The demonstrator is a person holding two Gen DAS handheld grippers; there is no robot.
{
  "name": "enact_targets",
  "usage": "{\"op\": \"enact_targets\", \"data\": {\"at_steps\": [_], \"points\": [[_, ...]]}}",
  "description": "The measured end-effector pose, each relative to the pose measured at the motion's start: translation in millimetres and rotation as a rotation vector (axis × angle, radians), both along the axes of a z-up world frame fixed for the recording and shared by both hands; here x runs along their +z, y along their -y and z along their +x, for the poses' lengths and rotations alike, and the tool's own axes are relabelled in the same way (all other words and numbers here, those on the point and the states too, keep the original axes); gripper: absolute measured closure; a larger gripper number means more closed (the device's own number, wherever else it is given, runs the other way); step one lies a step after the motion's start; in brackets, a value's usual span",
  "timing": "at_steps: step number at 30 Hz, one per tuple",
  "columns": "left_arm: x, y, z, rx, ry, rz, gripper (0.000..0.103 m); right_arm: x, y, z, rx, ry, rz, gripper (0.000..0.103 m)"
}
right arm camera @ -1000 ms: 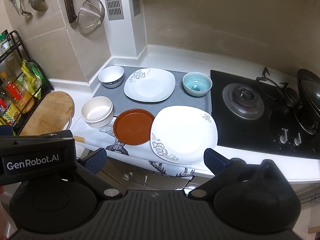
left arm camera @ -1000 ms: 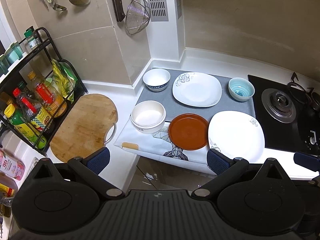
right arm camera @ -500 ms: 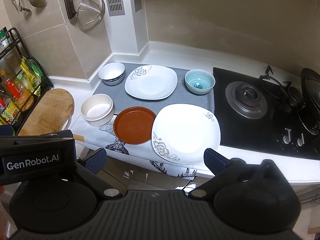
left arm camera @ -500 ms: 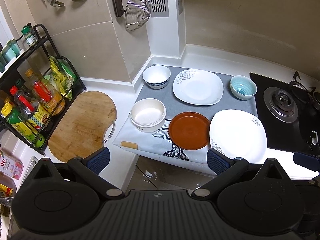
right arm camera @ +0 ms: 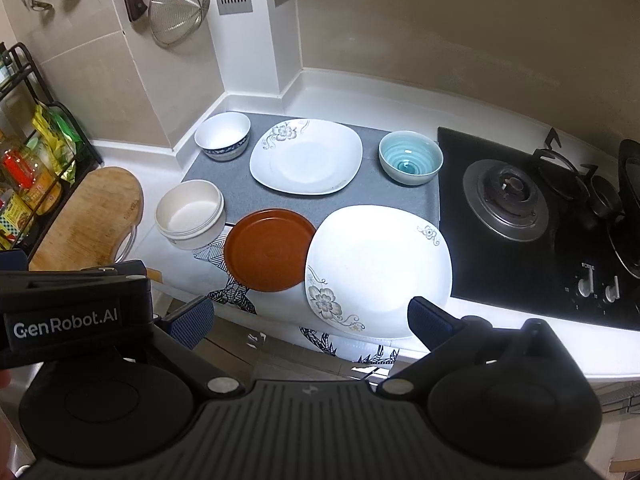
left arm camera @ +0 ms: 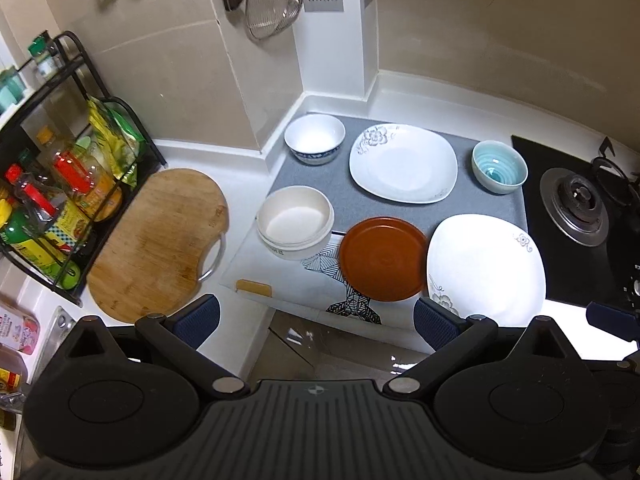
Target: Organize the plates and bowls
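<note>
On a grey mat lie a far white flowered plate and a near white flowered plate. A brown round plate sits left of the near plate. A white bowl with a blue band, a cream bowl and a teal bowl stand around them. My left gripper and right gripper are open and empty, in front of the counter edge.
A wooden cutting board lies left of the dishes, beside a black rack of bottles. A black gas hob is on the right. A strainer and utensils hang on the wall.
Both grippers have moved forward and down toward the counter, so the dishes look larger. Nothing on the counter has moved.
</note>
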State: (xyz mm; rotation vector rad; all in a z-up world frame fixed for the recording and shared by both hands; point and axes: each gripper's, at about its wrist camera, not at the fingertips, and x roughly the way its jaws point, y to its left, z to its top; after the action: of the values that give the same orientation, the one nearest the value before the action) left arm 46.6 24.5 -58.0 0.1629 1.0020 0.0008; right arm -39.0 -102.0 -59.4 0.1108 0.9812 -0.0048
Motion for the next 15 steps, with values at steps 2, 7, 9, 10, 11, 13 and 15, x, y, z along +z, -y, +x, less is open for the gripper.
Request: {"op": "enact_targets", "data": {"at_steps": [2,7,9,10,11,13,15], "points": [[-11,-3,8,-0.006,-0.026,-0.024,0.0,-10,1,6,0.018,0.015,0.004,0.0],[-63,-19,39,-0.052,-0.184,-0.194,0.0,-51,3,13,0.11,0.132,-0.059,0.0],[-85,-26,52,-0.087,-0.215,-0.299,0.0,-71,14,14,0.117,0.183,-0.039,0.0],[-97,-29,59,-0.107,-0.228,-0.352,0.0,-79,22,14,0.128,0.2,-0.005,0.0],[-107,-30,67,-0.13,-0.248,-0.398,0.0,-85,31,15,0.147,0.207,0.053,0.0],[-128,-30,87,-0.172,-0.285,-0.498,0.0,-93,50,18,0.119,0.214,0.157,0.0],[-149,-25,106,-0.211,-0.316,-0.568,0.0,-99,65,25,0.04,0.196,0.212,0.0]]}}
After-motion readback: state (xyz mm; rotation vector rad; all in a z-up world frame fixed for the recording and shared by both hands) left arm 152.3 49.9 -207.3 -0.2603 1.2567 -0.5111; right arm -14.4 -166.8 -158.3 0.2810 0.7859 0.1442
